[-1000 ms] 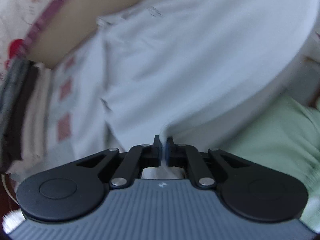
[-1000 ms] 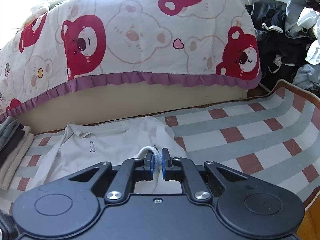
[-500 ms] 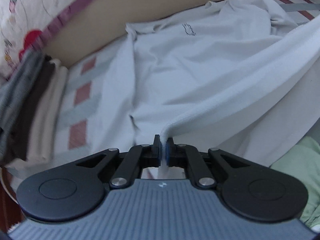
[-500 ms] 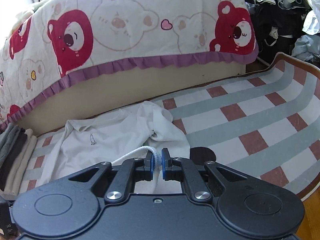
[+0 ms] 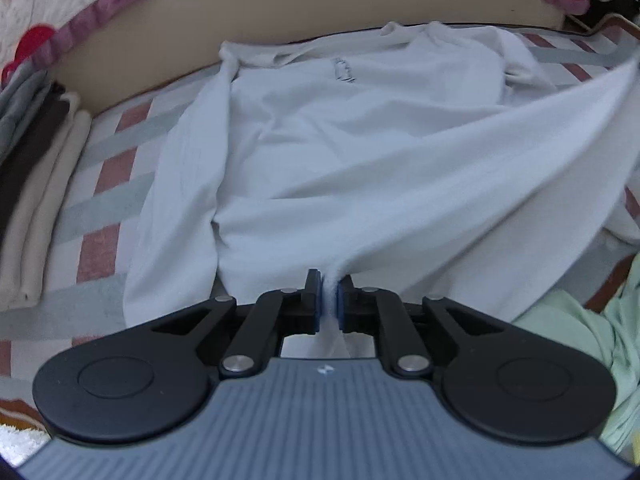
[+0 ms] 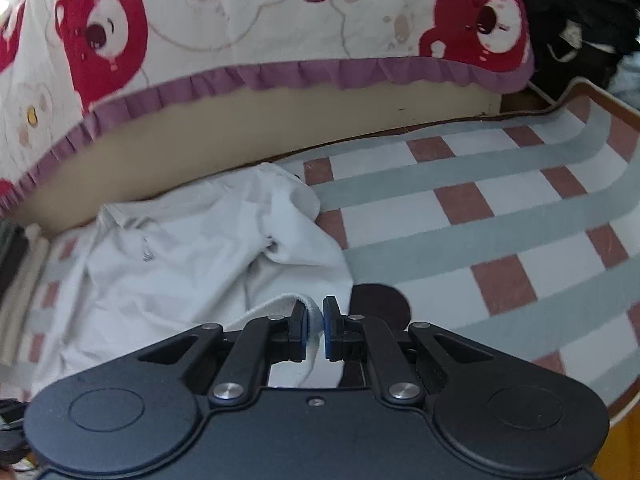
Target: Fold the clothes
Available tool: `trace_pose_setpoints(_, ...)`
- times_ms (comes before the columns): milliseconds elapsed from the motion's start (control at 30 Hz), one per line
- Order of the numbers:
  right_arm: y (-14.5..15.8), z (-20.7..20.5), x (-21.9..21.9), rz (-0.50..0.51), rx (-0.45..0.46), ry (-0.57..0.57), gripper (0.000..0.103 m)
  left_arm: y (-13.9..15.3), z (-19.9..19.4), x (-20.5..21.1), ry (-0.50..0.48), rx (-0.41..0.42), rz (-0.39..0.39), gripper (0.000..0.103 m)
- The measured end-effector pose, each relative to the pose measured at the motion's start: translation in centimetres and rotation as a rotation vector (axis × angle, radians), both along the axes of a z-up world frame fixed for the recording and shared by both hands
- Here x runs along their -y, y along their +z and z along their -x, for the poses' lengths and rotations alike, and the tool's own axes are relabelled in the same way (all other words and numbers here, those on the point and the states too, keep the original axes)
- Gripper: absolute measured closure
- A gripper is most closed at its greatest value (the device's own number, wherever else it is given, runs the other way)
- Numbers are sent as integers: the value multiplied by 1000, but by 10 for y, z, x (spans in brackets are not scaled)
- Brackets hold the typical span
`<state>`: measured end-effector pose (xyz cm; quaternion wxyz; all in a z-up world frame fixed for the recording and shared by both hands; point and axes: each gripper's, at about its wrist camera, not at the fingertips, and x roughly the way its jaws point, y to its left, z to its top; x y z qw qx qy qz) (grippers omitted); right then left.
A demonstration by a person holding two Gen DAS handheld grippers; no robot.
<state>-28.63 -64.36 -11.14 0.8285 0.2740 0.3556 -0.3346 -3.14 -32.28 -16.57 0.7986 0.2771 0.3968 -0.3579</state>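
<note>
A white long-sleeved shirt [image 5: 360, 140] lies spread on the checked rug [image 5: 108, 168], its collar towards the bed. My left gripper [image 5: 329, 300] is shut on the shirt's near hem, and the cloth rises taut from it to the upper right. In the right wrist view the same shirt [image 6: 180, 256] lies rumpled at the left. There my right gripper [image 6: 316, 328] is shut on the ribbed hem edge, which curls over its left finger. A small print shows on the shirt's chest [image 5: 344, 70].
A stack of folded clothes [image 5: 36, 184] lies at the rug's left edge. A pale green garment [image 5: 592, 340] sits at the near right. The bed with a bear-print cover [image 6: 240, 32] stands behind. Dark clothes [image 6: 580, 20] are heaped at far right. The striped rug [image 6: 500, 240] stretches right.
Both grippers have carried the hem down and forward towards the rug, and the shirt now lies flatter and more spread. Both stay shut on the hem.
</note>
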Motion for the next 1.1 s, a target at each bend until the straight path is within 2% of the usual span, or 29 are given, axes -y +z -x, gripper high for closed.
trace_pose_setpoints(33, -3, -2, 4, -2, -12, 2, 95, -3, 2, 3, -11, 8, -25, 91)
trace_pose_setpoints(100, -9, -5, 9, -5, -35, -10, 95, -10, 5, 7, -23, -18, -57, 75)
trace_pose_setpoints(167, -10, -2, 11, -6, -32, -23, 95, -17, 8, 10, -37, -46, -89, 70)
trace_pose_setpoints(300, -8, 6, 12, -6, -15, -47, 95, -31, 6, 16, -10, -45, -183, 66)
trace_pose_setpoints(333, -8, 8, 12, -6, -11, -52, 95, -27, -2, 11, 47, -31, -161, 67)
trace_pose_setpoints(400, -8, 11, 12, -6, -2, -64, 95, -16, -18, -1, 168, 4, -109, 89)
trace_pose_setpoints(467, -7, 15, 13, -6, 6, -76, 95, 13, -29, -23, 244, 58, 16, 98)
trace_pose_setpoints(567, -8, 21, 9, -43, 10, -88, 95, 65, -22, -53, 310, 281, 124, 98)
trace_pose_setpoints(667, -2, 19, -6, -45, 26, -48, 95, 102, -8, -76, 338, 366, 208, 99)
trace_pose_setpoints(700, 2, 18, -13, -33, 26, -26, 95, 113, -2, -82, 335, 373, 226, 99)
trace_pose_setpoints(867, 42, 23, -56, 105, -6, 100, 95, 145, 19, -107, 248, 359, 219, 100)
trace_pose_setpoints(1100, 111, 94, -103, 106, 109, 152, 97, 169, 37, -165, 163, 251, 175, 100)
